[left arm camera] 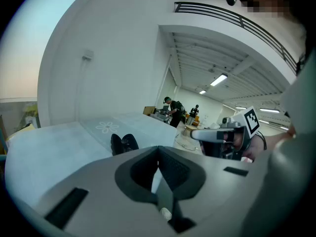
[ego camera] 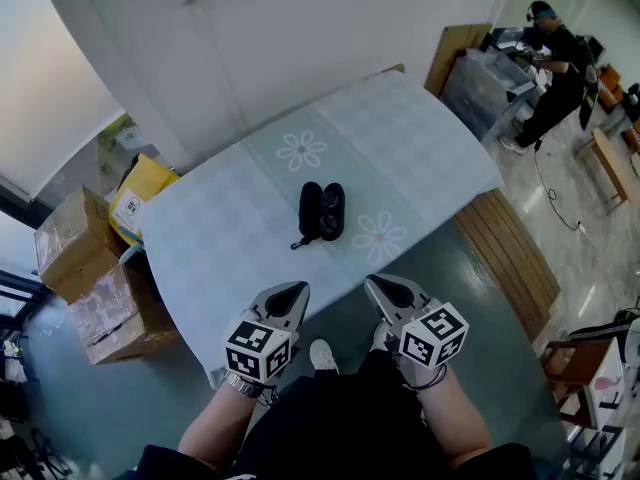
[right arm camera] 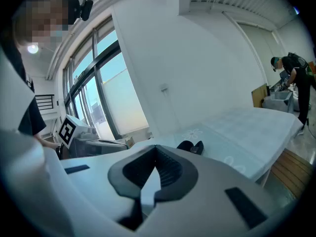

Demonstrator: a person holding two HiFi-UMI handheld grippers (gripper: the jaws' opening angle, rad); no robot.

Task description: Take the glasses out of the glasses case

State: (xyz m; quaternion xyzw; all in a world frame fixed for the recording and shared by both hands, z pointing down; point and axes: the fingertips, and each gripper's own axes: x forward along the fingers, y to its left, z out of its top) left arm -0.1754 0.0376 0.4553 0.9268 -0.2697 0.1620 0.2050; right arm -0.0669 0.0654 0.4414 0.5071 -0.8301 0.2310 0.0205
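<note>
2 hand-held grippers (ego camera: 293, 292) (ego camera: 381, 287) closed (empty).

The glasses case (ego camera: 321, 211) lies in the middle of the table (ego camera: 420, 148). The left gripper (ego camera: 290, 293) and right gripper (ego camera: 380, 288) are side by side at the table's near edge. Cardboard boxes (ego camera: 75, 248) sit left of the table.

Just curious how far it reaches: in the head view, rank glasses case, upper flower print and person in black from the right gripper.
1. The glasses case, mid-table, ahead-left of the right gripper.
2. The upper flower print, beyond the case.
3. The person in black, far off at the right.
</note>
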